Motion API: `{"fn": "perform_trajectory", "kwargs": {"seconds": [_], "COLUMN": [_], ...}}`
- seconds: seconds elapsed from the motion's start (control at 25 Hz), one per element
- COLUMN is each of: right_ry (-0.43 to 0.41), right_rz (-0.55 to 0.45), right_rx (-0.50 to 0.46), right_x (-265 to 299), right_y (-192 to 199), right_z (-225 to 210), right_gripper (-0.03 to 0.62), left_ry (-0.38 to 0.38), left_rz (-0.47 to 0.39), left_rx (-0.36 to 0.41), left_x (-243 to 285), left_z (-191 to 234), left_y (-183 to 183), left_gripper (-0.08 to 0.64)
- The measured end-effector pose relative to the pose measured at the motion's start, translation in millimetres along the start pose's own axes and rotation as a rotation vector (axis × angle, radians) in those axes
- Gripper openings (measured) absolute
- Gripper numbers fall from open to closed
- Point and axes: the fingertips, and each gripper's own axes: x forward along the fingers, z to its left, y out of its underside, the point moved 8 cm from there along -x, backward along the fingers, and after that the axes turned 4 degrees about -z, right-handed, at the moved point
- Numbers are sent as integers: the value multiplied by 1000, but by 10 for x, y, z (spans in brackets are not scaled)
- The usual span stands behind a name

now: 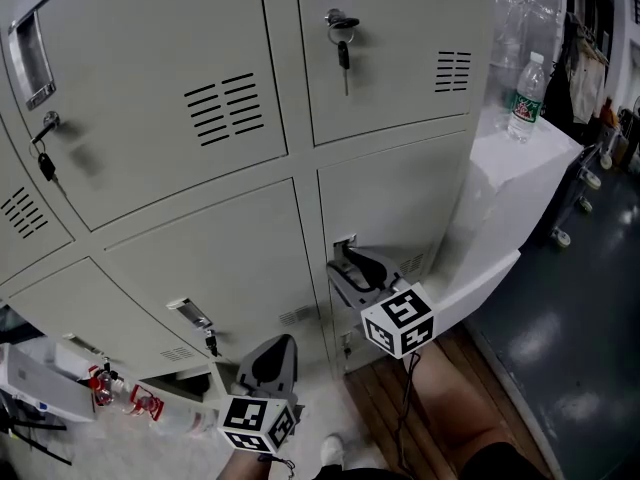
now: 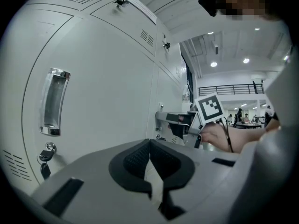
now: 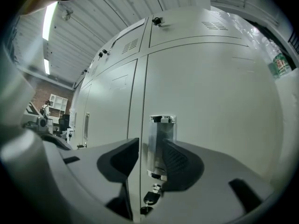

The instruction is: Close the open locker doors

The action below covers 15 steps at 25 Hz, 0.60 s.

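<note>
A bank of grey lockers [image 1: 230,168] fills the head view, and every door in sight lies flush. My right gripper [image 1: 347,260] is level at the lower right door [image 1: 400,203]. In the right gripper view it [image 3: 149,146] is open, with the chrome handle [image 3: 159,141] between its jaws; the left pad stands clear of it. A key [image 3: 150,197] hangs below the handle. My left gripper [image 1: 284,340] is shut and empty in front of the lower middle door [image 1: 220,278]. In the left gripper view its pads [image 2: 149,143] meet, with a chrome handle [image 2: 53,101] to the left.
A white ledge [image 1: 520,158] right of the lockers carries a water bottle [image 1: 525,96]. Bottles with red labels [image 1: 125,396] and a white box [image 1: 35,380] lie on the floor at lower left. Keys hang in several doors [image 1: 343,53]. The person's leg [image 1: 460,423] is below.
</note>
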Motion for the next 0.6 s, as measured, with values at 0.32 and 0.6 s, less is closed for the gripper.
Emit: {"fn": "perform_trajectory", "kwargs": {"seconds": [0.32,0.6], "right_ry": [28,32], "right_rz": [7,9], "right_rx": [33,37], "right_x": [-245,-662], "right_y": [42,-2], "right_z": [-90,-89], "right_gripper": [189,181], "left_ry": [-11,-17], "left_rz": [-8,-24], "left_rx": [11,16], "left_x": [-76,-229], "left_z": [-170,-496], "left_y": [-43,-82], "left_gripper": [5,5]}}
